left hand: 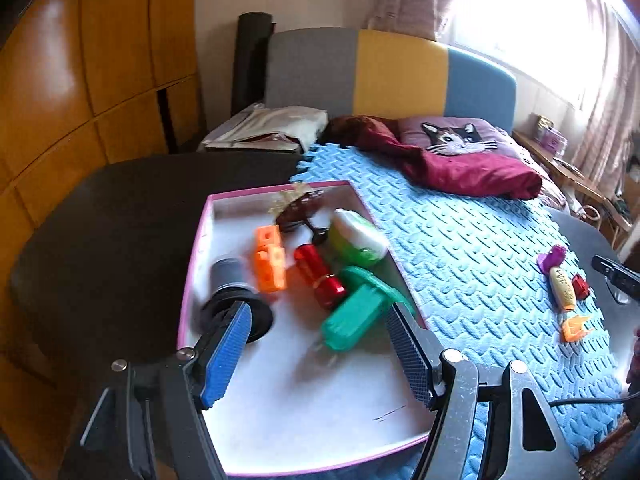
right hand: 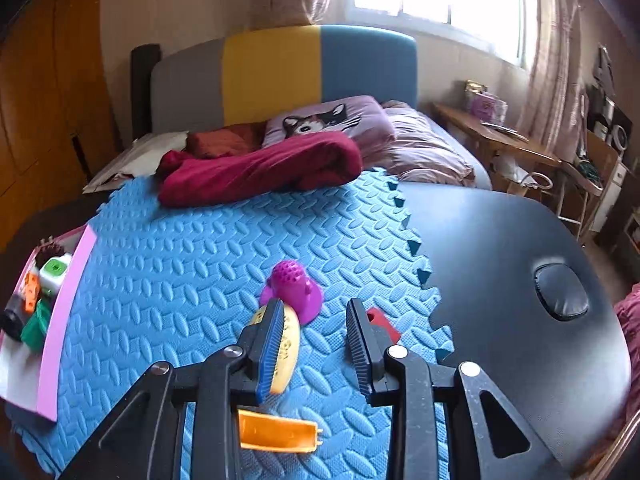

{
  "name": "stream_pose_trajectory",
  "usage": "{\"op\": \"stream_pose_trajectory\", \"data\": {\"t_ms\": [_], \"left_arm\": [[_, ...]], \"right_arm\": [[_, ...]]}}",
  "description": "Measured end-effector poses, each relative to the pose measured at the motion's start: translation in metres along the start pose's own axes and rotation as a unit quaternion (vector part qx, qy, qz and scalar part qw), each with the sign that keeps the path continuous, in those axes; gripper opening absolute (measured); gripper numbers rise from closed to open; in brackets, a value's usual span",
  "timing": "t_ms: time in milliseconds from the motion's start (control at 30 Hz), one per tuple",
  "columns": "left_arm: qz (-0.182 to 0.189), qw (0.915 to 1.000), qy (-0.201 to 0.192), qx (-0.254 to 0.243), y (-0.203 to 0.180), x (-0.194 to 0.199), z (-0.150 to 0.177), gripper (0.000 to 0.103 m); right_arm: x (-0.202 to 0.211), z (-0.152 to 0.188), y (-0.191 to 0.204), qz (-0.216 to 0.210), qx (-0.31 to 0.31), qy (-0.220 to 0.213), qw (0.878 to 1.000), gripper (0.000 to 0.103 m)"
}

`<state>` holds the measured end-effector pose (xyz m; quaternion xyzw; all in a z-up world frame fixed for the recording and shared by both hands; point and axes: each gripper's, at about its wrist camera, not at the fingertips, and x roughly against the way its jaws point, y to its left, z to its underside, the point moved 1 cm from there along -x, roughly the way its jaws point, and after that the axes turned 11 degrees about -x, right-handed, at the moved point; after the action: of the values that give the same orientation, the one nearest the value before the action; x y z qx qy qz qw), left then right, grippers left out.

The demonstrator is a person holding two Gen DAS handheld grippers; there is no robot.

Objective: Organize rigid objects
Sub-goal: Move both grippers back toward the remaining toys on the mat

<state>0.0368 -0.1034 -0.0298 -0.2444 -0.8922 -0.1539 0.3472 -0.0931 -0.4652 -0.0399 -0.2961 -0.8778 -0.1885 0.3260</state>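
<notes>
My left gripper point(left hand: 320, 344) hangs open over the pink-rimmed tray point(left hand: 280, 400). The tray holds a green plastic piece point(left hand: 352, 316), a red cylinder point(left hand: 320, 276), an orange block point(left hand: 270, 264), a green and white cube point(left hand: 358, 238) and a black cylinder point(left hand: 232, 292). The green piece lies between the fingers without touching the pads. My right gripper point(right hand: 314, 308) is over the blue foam mat point(right hand: 200, 260), its jaws narrowly apart with nothing between them. A yellow capsule point(right hand: 286, 348) lies just outside its left finger. A purple toy point(right hand: 290, 284) is ahead, a red piece point(right hand: 384, 322) to the right and an orange piece point(right hand: 276, 434) underneath.
The mat lies on a black table point(right hand: 500, 260) with a raised oval pad point(right hand: 560, 294). A dark red cloth point(right hand: 260, 172) and cat pillow point(right hand: 328, 120) lie beyond the mat. A wooden wardrobe point(left hand: 80, 100) stands at the left.
</notes>
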Motion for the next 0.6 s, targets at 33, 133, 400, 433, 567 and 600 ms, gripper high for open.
{"op": "stream_pose_trajectory", "data": {"t_ms": [33,133,400,433,567,600], "left_arm": [[0.002,1.0,-0.001,-0.003,-0.004,-0.001,-0.002,0.071],[0.009,0.9998,-0.002,-0.015,-0.017,-0.004,-0.007,0.071],[0.03,0.9987,-0.003,-0.04,-0.048,-0.014,-0.02,0.071],[0.032,0.9985,-0.003,-0.044,-0.052,-0.015,-0.022,0.071],[0.039,0.9977,-0.002,-0.056,-0.065,-0.019,-0.026,0.071],[0.041,0.9975,-0.002,-0.058,-0.068,-0.02,-0.027,0.071]], "right_arm": [[-0.002,0.0,-0.001,0.002,-0.002,0.006,1.0,0.032],[-0.002,0.0,-0.004,0.008,-0.009,0.006,1.0,0.032],[-0.005,-0.004,-0.018,0.017,-0.045,0.007,0.999,0.032],[-0.005,-0.005,-0.02,0.018,-0.047,0.007,0.999,0.032],[-0.006,-0.006,-0.027,0.023,-0.064,0.009,0.998,0.032],[-0.006,-0.006,-0.029,0.024,-0.069,0.011,0.997,0.032]]}}
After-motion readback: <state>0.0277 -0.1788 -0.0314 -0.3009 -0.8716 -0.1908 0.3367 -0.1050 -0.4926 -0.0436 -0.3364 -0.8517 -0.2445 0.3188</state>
